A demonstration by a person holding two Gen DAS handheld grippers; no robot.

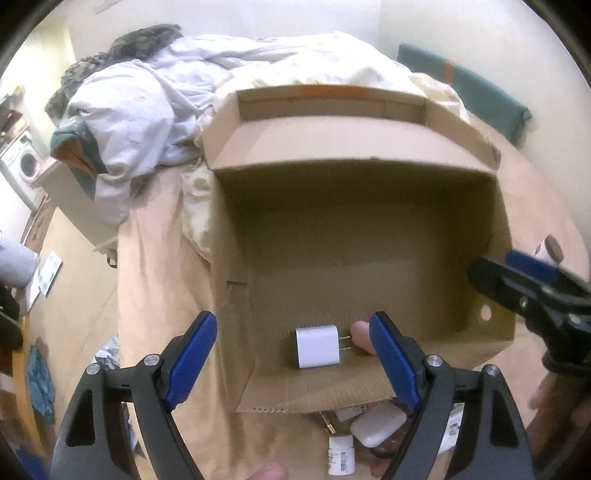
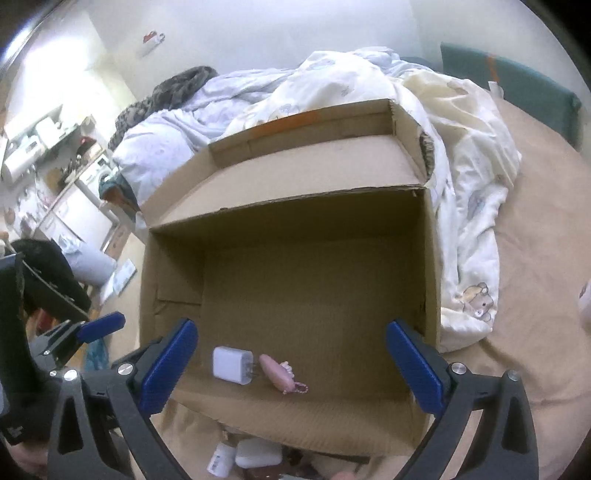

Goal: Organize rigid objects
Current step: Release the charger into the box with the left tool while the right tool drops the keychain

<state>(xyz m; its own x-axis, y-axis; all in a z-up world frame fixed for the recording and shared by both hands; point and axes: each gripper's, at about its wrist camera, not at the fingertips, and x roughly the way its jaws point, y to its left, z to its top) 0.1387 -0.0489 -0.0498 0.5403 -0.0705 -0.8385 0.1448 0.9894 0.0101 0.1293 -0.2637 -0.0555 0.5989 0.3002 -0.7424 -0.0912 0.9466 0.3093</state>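
We see the open cardboard box (image 2: 314,266) on the bed (image 2: 546,258). Inside, near its front wall, lie a white charger (image 2: 232,365) and a smaller pink item (image 2: 279,374), side by side. Left claw (image 1: 293,354) and right claw (image 2: 291,365) both hover released above them, grasping nothing.

The room has pale walls (image 2: 258,33). A big bed (image 2: 535,258) with a tan sheet fills most of it. A crumpled white and light blue blanket (image 2: 461,166) lies in a heap on the bed, with a dark fuzzy blanket (image 2: 173,92) behind it. A green headboard (image 2: 517,85) stands at the far right. The floor (image 1: 74,314) is light wood. On the left stand a washing machine (image 1: 24,162) and shelves (image 2: 44,136) full of small things.
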